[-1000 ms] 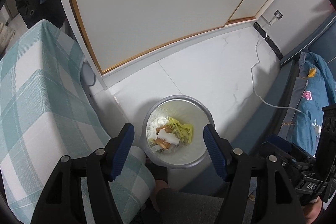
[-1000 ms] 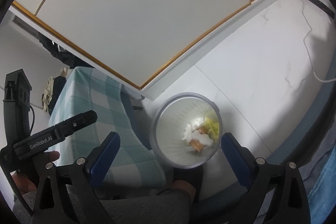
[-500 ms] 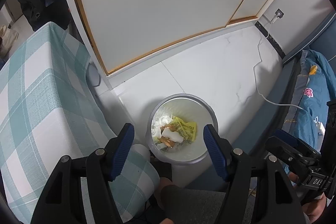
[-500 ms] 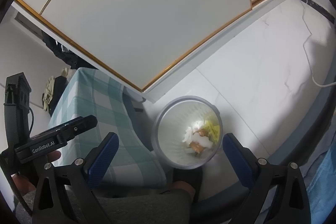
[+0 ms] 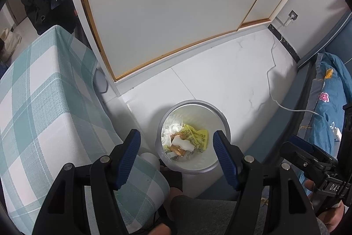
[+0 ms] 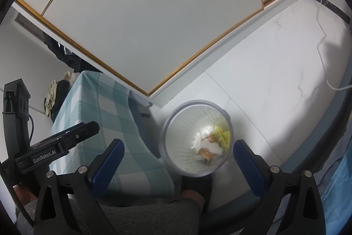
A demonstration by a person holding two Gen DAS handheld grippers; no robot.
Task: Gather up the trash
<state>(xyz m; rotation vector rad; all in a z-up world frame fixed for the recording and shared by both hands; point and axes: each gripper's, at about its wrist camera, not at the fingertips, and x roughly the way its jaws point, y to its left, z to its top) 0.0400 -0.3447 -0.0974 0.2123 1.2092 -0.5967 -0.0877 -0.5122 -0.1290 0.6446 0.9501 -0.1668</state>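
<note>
A round grey trash bin point(image 5: 222, 116) point(image 6: 173, 122) stands on the white floor far below both grippers. Inside lie white tissue point(image 5: 172, 127), a yellow wrapper point(image 5: 198, 137) point(image 6: 223, 133) and an orange-and-white scrap point(image 5: 180, 145) point(image 6: 208, 149). My left gripper point(image 5: 177, 147) hangs high above the bin, its blue-padded jaws wide apart with nothing between them. The right gripper point(image 6: 178, 154) also hovers over the bin, open and empty. Each gripper's black body shows at the edge of the other's view.
A table with a teal checked cloth point(image 5: 44, 102) point(image 6: 99, 100) stands left of the bin. White sliding doors with gold trim point(image 5: 165, 3) rise behind it. A white cable point(image 5: 286, 107) runs across the floor. A blue floral bedcover point(image 5: 330, 107) lies at right. The person's grey-clad leg point(image 6: 143, 217) is below.
The left wrist view has shifted slightly, so the bin sits a little further right in it. Both grippers stay open and the trash in the bin lies unchanged.
</note>
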